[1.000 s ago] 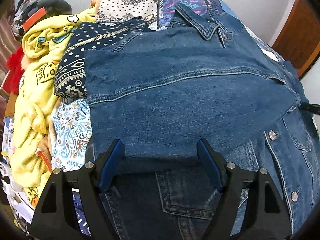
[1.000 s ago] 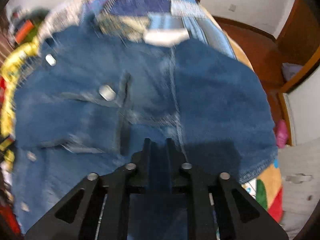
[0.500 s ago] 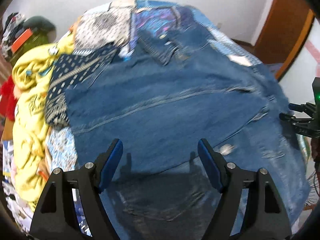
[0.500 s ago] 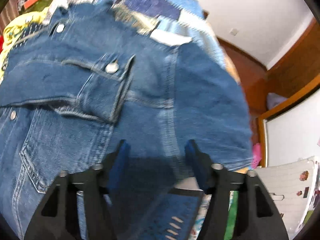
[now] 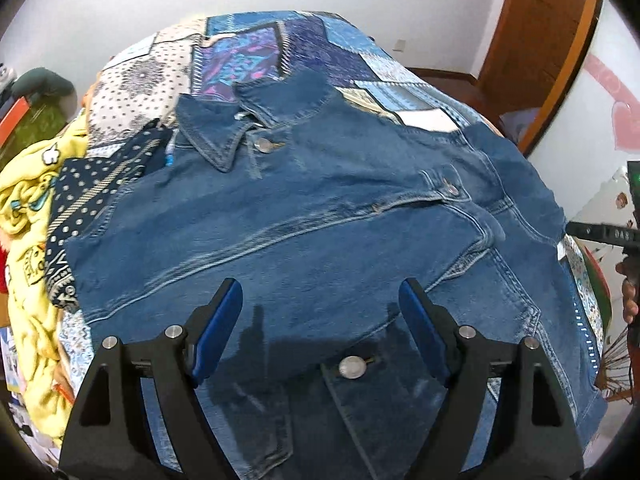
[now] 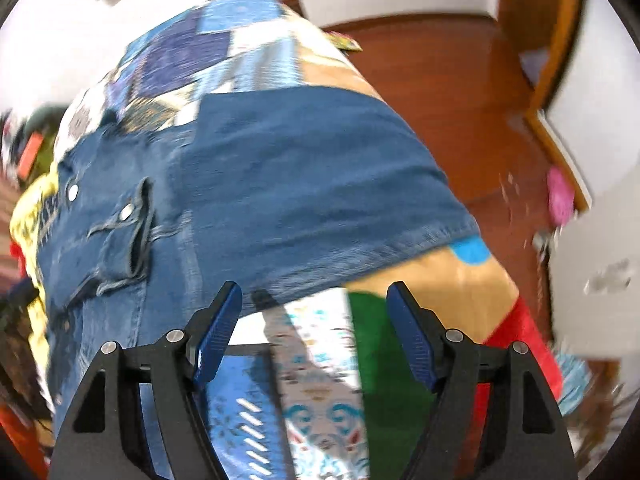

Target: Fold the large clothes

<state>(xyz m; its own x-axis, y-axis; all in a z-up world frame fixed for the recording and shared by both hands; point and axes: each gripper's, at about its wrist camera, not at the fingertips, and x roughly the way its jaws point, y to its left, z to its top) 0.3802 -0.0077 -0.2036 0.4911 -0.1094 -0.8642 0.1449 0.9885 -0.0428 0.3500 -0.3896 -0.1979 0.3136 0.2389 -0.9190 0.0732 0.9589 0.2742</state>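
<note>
Jaws on both grippers stand apart, nothing between the pads. Left gripper [image 5: 320, 332] hovers over the denim jacket [image 5: 304, 216] and has pulled back, so more of it shows than a second ago: collar [image 5: 212, 140] at 11 o'clock, one sleeve [image 5: 280, 248] laid across the front panels. Right gripper [image 6: 314, 330] was clamped on denim a second ago; its jaws have just been opening and now sit past the jacket's edge at 5 o'clock, over the patchwork bedspread [image 6: 316, 360]. Jacket lies flat on the bed. Sleeve fold looks placed; next fold likely needs a fresh grip.
</note>
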